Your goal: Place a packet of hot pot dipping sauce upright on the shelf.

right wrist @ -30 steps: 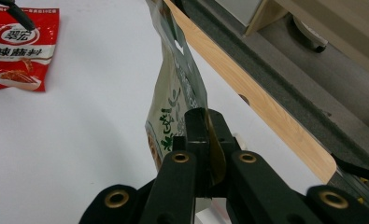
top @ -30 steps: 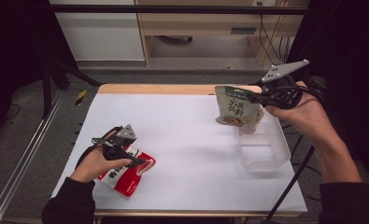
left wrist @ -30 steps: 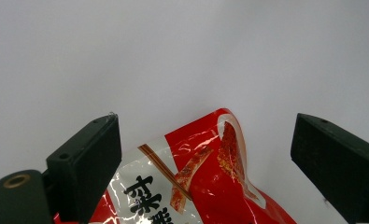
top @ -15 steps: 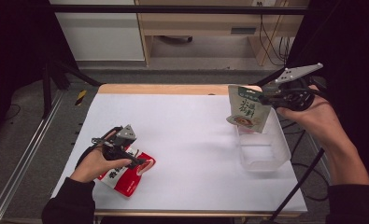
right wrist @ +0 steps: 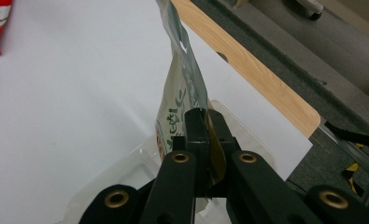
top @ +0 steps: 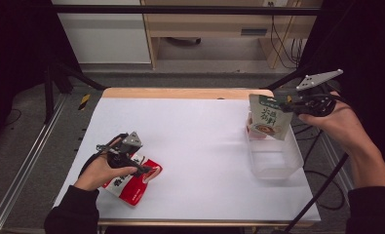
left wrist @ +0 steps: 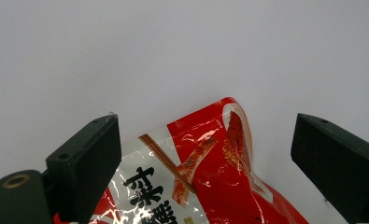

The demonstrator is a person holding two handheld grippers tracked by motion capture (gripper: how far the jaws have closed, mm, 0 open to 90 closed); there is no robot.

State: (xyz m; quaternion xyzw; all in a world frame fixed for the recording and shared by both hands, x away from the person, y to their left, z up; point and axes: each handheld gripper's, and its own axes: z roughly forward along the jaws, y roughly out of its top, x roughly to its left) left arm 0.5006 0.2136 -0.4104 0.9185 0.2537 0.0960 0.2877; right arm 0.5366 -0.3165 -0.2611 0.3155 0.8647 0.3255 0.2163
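At the white table's (top: 200,146) near-left corner, the left gripper (top: 140,168) is resting with jaws spread wide over a red snack packet (top: 131,183) lying flat. Far right, the right gripper (top: 283,105) is pinching a green-and-white pouch (top: 268,118), hanging above a clear plastic container (top: 274,158).

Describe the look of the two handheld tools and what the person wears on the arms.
Both tools are black. The left tool and right tool each carry a grey three-cornered plate on top. Their jaws are flat black blocks on arms with brass-coloured rivets. A black cable trails from the right tool. Both sleeves are dark.
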